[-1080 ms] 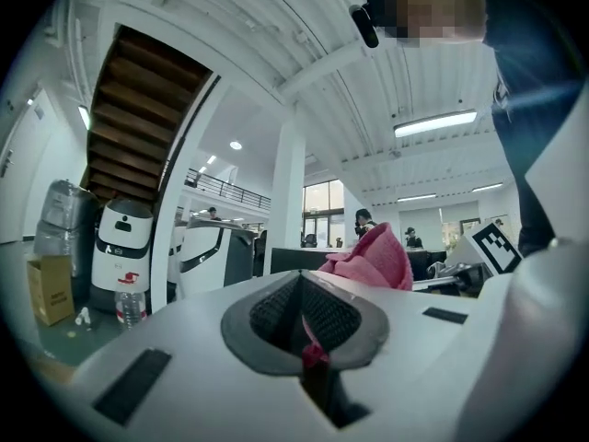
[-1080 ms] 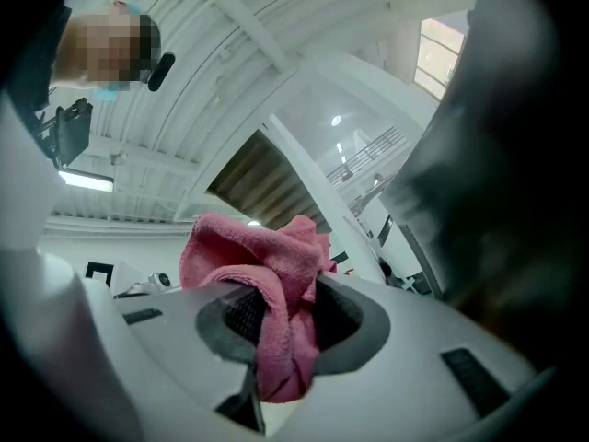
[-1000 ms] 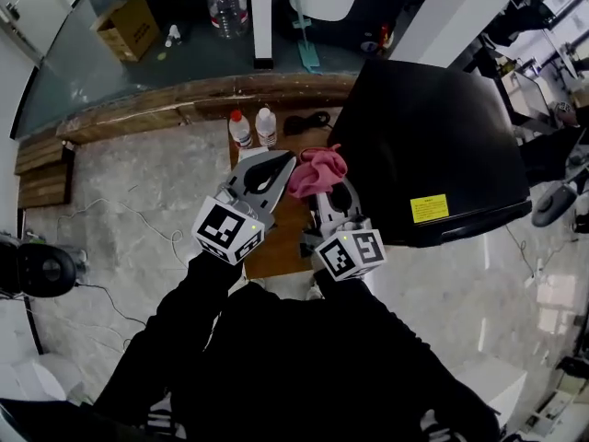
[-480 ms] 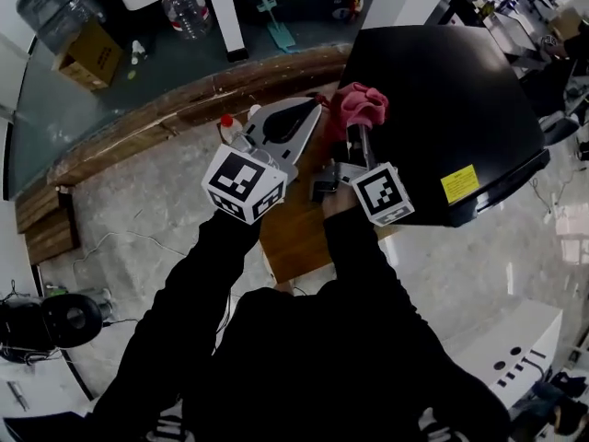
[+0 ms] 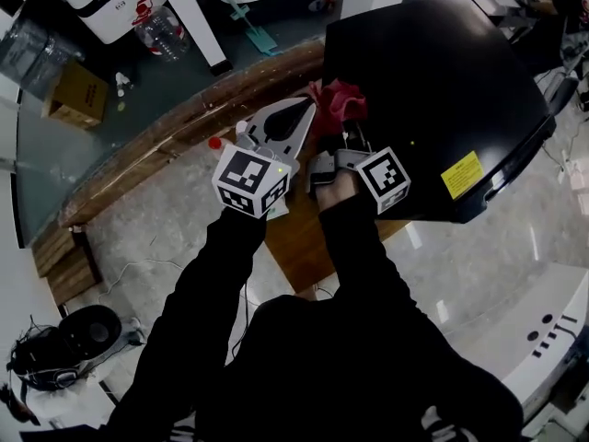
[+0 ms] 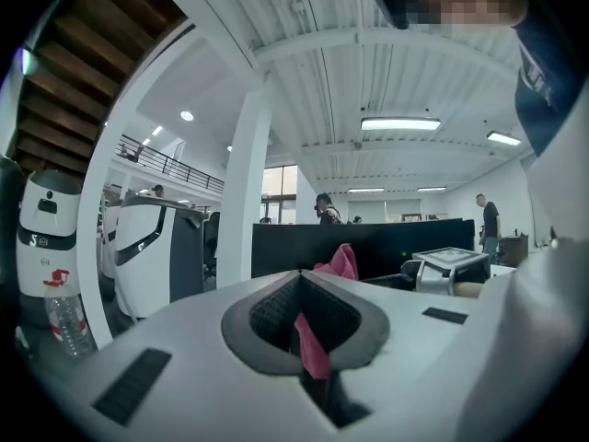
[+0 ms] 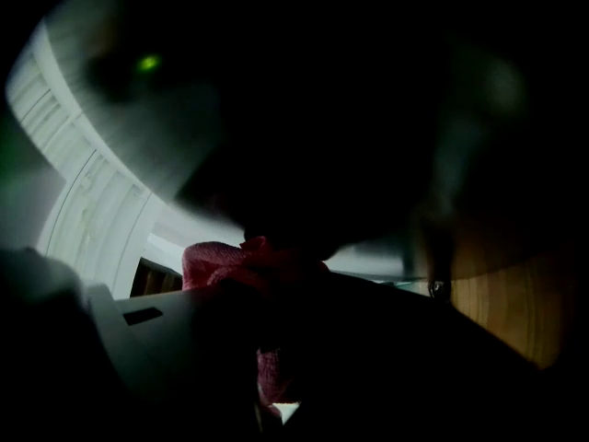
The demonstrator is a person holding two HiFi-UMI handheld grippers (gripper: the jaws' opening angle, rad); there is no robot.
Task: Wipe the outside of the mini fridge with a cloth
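The black mini fridge (image 5: 442,81) fills the upper right of the head view. My right gripper (image 5: 342,127) is shut on a pink cloth (image 5: 337,98), and the cloth is pressed against the fridge's left edge. In the right gripper view the dark fridge wall (image 7: 304,109) fills the frame, with the cloth (image 7: 225,258) bunched against it. My left gripper (image 5: 299,113) hangs just left of the cloth with its jaws shut. The left gripper view shows the cloth (image 6: 339,261) beyond the jaw tips and a pink sliver in the slit between them.
A small wooden table (image 5: 304,238) stands under both grippers, with a red-capped bottle (image 5: 215,143) at its far edge. A wooden kerb (image 5: 156,141) runs across behind it. Farther back stand a water jug (image 5: 164,30) and a cardboard box (image 5: 78,92). A yellow label (image 5: 463,174) marks the fridge.
My right gripper has carried the cloth from over the table up against the fridge's left edge. The left gripper has moved along beside it, still shut.
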